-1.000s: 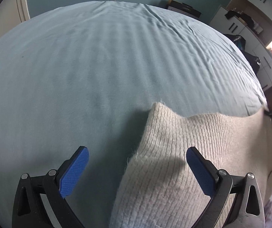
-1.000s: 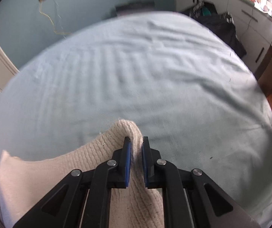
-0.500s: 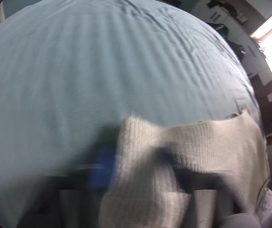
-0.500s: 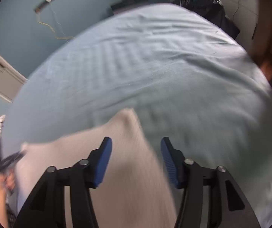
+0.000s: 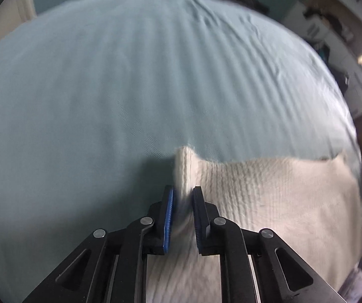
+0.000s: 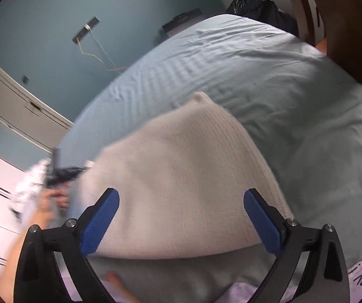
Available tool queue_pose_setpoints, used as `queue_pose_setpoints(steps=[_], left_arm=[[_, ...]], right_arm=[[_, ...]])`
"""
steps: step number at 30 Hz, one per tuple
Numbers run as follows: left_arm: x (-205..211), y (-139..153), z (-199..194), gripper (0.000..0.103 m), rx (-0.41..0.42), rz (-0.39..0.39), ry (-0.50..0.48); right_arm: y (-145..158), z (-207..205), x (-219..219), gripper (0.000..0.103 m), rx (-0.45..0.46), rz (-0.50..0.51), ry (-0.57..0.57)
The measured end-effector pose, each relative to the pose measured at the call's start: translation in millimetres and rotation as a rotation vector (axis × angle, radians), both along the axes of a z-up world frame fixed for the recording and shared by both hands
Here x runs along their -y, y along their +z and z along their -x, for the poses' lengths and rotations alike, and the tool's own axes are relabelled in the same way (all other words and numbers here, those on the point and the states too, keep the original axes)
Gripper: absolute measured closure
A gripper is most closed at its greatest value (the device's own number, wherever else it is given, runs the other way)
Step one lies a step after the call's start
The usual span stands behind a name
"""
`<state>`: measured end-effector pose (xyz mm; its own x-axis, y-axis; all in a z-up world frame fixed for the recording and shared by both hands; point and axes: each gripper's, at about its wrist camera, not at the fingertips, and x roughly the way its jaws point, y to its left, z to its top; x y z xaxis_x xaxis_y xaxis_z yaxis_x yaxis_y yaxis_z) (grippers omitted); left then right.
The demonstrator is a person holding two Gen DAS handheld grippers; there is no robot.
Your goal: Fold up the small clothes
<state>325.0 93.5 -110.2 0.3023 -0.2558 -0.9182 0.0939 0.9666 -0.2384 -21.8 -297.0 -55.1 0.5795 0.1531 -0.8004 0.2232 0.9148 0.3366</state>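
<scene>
Item: cream knit garment (image 5: 269,197), ribbed, lying on the near part of the bed sheet (image 5: 135,80). In my left camera its long axis runs left to right, from a raised corner in the middle of the view out to a far corner at the right edge. The rest of the sheet, far and left, carries nothing.

Item: left gripper (image 5: 183,203). Jaws drawn nearly together, blue pads pinching the garment's left corner; a ridge of knit stands up between them and pokes out beyond the tips. I count this hand as holding the cloth.

Item: right gripper (image 6: 181,214). Jaws opening, spread wide; the garment lies below and beyond them, but neither pad presses on it. From here the cloth tapers away to a far corner up the middle of the view, with its near edge (image 6: 175,255) running left to right just under the pads. I count this hand as free.

Item: person's hand (image 6: 52,199) at the left of the right camera, blurred, on the other tool at the garment's left side.

Relation that matters: the garment lies straight ahead of and beneath the right gripper, long axis across my reach. The left end is already held. I judge the right hand nearer to the right-hand corners, so the next grasp falls to it.
</scene>
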Motion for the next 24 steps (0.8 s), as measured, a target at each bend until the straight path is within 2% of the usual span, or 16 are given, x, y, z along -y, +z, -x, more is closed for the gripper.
queue_pose_setpoints(steps=[2, 3, 4, 5, 6, 8, 10, 12, 13, 14, 17, 18, 20, 21, 22, 24], left_arm=[[-16.4, 33.9, 16.0, 0.074, 0.043, 0.024, 0.068], [-20.1, 44.4, 23.4, 0.053, 0.054, 0.026, 0.083], [-25.7, 61.1, 35.1, 0.019, 0.072, 0.031, 0.090], [-29.2, 79.0, 54.4, 0.005, 0.107, 0.029, 0.095], [-30.1, 92.2, 73.2, 0.000, 0.153, 0.022, 0.102], [-23.2, 114.5, 122.0, 0.000, 0.242, 0.002, 0.066], [-12.8, 115.3, 164.6, 0.000, 0.239, -0.008, 0.009], [11.5, 96.7, 209.3, 0.000, 0.196, -0.080, -0.061], [20.9, 88.8, 218.2, 0.000, 0.183, -0.108, -0.081], [31.0, 69.2, 234.5, 0.000, 0.162, -0.167, -0.102], [38.4, 21.4, 249.8, 0.000, 0.107, -0.279, -0.093], [39.2, 9.5, 249.5, 0.000, 0.101, -0.291, -0.082], [24.4, -3.8, 253.5, 0.000, 0.091, -0.201, -0.010], [18.1, -6.3, 253.0, 0.000, 0.070, -0.166, 0.020], [15.1, -6.8, 252.5, 0.000, 0.054, -0.147, 0.037], [18.0, -4.7, 252.4, 0.000, 0.064, -0.178, 0.023]], right_arm=[[-14.0, -2.4, -8.1, 0.006, -0.052, 0.122, 0.026], [-20.8, -4.6, -15.4, 0.006, -0.083, 0.152, 0.069], [-28.2, -8.9, -25.9, 0.006, -0.113, 0.163, 0.131], [-32.2, -10.1, -33.6, 0.006, -0.118, 0.165, 0.165], [-34.1, -10.5, -45.1, 0.006, -0.111, 0.172, 0.204], [-37.2, -14.3, -72.7, 0.006, -0.111, 0.208, 0.294], [-37.5, -15.4, -91.1, 0.006, -0.084, 0.206, 0.354], [-41.5, -18.8, -102.3, 0.006, -0.088, 0.230, 0.382], [-45.6, -20.6, -104.5, 0.006, -0.156, 0.282, 0.283], [-50.4, -21.0, -104.9, 0.006, -0.170, 0.309, 0.276], [-74.1, -21.2, -89.1, 0.006, -0.246, 0.360, 0.220], [-81.7, -19.3, -86.5, 0.006, -0.273, 0.352, 0.211], [-108.6, -22.9, -63.1, 0.002, -0.381, 0.250, 0.164], [-111.9, -22.7, -58.6, 0.001, -0.397, 0.229, 0.143], [-110.8, -22.9, -58.0, 0.001, -0.396, 0.226, 0.144], [-97.1, -21.6, -60.0, 0.002, -0.366, 0.229, 0.151]])
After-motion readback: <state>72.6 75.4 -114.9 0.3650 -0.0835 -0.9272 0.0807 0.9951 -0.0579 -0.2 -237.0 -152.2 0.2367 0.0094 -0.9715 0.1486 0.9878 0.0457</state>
